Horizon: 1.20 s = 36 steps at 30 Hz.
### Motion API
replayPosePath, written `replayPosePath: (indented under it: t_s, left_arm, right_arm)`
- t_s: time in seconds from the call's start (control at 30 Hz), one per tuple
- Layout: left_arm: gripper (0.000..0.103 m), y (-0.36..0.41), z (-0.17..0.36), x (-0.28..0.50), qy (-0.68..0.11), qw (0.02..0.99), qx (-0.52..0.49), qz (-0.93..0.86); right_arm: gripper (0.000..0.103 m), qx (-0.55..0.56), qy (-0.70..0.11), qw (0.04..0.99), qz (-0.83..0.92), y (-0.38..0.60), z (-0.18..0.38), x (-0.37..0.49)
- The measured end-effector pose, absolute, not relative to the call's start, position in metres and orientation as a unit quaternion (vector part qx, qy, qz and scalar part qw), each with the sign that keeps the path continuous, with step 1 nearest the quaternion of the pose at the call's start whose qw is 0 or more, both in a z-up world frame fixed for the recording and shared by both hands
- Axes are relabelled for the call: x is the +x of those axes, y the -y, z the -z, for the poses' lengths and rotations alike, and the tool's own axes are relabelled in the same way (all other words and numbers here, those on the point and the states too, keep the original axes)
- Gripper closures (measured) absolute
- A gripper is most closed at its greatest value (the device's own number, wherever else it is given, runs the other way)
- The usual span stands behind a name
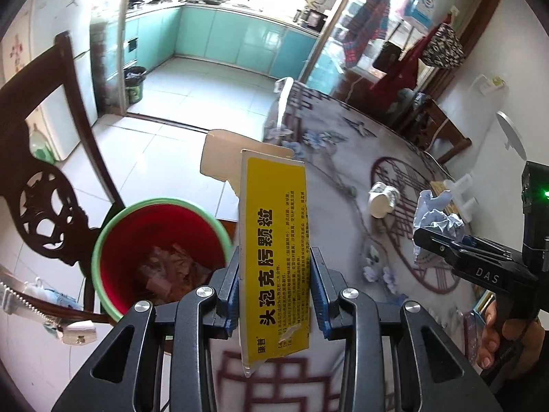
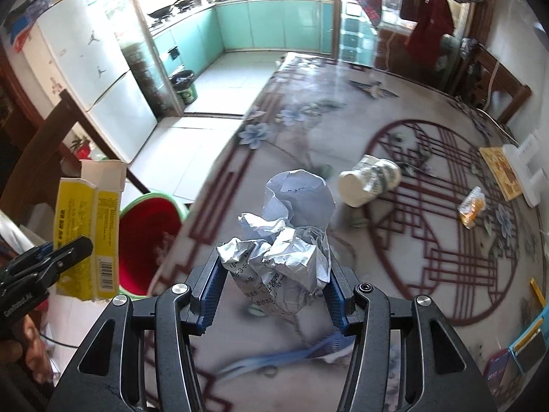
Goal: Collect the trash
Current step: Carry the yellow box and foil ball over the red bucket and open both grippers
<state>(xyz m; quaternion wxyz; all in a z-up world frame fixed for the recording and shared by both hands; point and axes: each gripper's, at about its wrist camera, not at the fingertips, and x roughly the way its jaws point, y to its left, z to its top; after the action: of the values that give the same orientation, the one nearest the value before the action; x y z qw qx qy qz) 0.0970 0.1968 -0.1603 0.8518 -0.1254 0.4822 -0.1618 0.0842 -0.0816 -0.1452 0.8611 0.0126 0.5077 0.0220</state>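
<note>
The left tool (image 1: 274, 288) is clamped on a flat yellow box (image 1: 274, 240), light and stiff, held near its bottom beside the red bin (image 1: 154, 240), while the right tool (image 2: 274, 288) squeezes a soft paper ball (image 2: 288, 237) above the table (image 2: 377, 110).

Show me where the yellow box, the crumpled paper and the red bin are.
yellow box (image 1: 274, 257), left wrist view, on its printed yellow face
crumpled paper (image 2: 284, 240), right wrist view, on its creased middle
red bin (image 1: 137, 226), left wrist view, on its inner wall

Upright yellow box (image 1: 274, 257), crumpled paper (image 2: 288, 237)
</note>
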Motion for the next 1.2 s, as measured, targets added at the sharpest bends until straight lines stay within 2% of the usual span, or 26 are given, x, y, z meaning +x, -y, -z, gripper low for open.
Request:
replayPosePath:
  t_s: [0.6, 0.9, 1.2]
  left_arm:
    - [0.071, -0.294, 0.193, 0.107, -0.493, 0.849, -0.165, 0.092]
    - [0.071, -0.315, 0.217, 0.121, -0.509, 0.842, -0.163, 0.069]
    - [0.071, -0.331, 0.22, 0.127, -0.506, 0.843, -0.177, 0.04]
  right_arm:
    - [0.053, -0.034, -0.523, 0.844, -0.112, -0.029, 0.16, 0.108]
    - [0.053, -0.042, -0.54, 0.827, -0.147, -0.06, 0.178, 0.124]
    - [0.052, -0.033, -0.569, 0.799, -0.193, -0.091, 0.202, 0.136]
